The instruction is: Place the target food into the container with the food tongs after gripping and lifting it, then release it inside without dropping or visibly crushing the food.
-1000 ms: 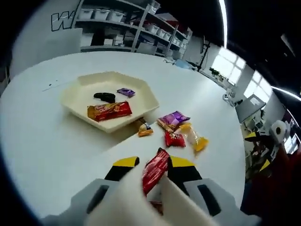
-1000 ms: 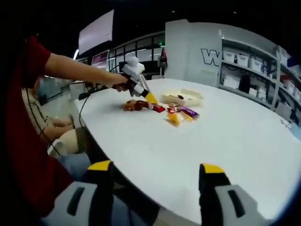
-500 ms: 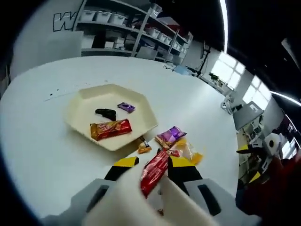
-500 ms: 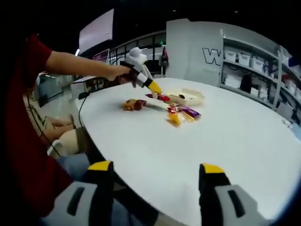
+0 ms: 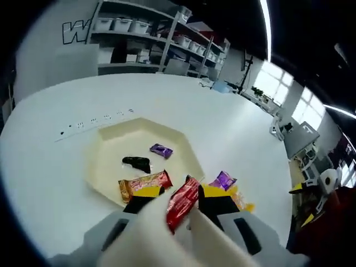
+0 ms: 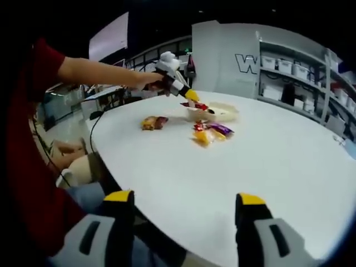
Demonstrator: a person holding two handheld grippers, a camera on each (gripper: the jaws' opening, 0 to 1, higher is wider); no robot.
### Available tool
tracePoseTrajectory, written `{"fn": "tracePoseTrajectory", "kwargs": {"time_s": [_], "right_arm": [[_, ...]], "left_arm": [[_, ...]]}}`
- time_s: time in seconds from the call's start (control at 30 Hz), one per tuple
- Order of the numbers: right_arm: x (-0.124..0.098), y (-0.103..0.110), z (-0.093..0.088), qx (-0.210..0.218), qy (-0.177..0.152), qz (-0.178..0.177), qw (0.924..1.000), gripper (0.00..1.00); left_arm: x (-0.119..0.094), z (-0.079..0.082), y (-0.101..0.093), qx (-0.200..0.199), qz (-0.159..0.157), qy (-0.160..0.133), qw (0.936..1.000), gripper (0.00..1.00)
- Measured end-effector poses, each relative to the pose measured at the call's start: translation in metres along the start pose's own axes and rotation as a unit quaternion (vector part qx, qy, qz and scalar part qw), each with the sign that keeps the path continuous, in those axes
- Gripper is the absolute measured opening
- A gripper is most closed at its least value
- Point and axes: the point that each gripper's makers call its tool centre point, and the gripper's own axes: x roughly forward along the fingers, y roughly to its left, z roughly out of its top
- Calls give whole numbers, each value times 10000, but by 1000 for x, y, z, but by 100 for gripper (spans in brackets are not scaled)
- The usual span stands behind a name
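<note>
My left gripper [image 5: 181, 194] is shut on cream food tongs [image 5: 149, 236], and the tongs pinch a red snack packet [image 5: 183, 204]. The packet hangs just above the near rim of a cream hexagonal tray [image 5: 105, 161]. Inside the tray lie an orange-red bar [image 5: 146, 184], a black piece [image 5: 137, 162] and a small purple packet [image 5: 161, 150]. In the right gripper view the left gripper [image 6: 183, 92], held by a person's hand, reaches over the tray [image 6: 225, 114] with the red packet [image 6: 196, 105]. My right gripper [image 6: 184, 197] stands open near the table's edge with nothing between its fingers.
Beside the tray lie a purple packet [image 5: 224, 180] and a yellow one [image 5: 242, 202]. Loose packets [image 6: 208, 132] and an orange-brown pair [image 6: 154, 122] rest on the round white table [image 6: 250, 161]. Shelves with bins stand behind. A person in red sits at the left.
My left gripper has carried the tongs and red packet forward from the loose pile to the tray's near rim. The right gripper has stayed still.
</note>
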Motion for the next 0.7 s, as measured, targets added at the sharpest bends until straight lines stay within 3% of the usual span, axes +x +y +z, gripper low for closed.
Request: {"fn": "tracePoseTrajectory", "kwargs": {"time_s": [0.33,0.53,0.7], "right_arm": [[0,-7,3,36,-25,-42,10000,72],[3,-7,3,7,23,-17,10000,72],[3,-5,4,-20,29,-14,10000,72]], "left_arm": [[11,10,19,409,263,-63,9988,23],[5,29,20,817,318,-504,9949,25],[0,30,23,812,355,-529,9947,25]]}}
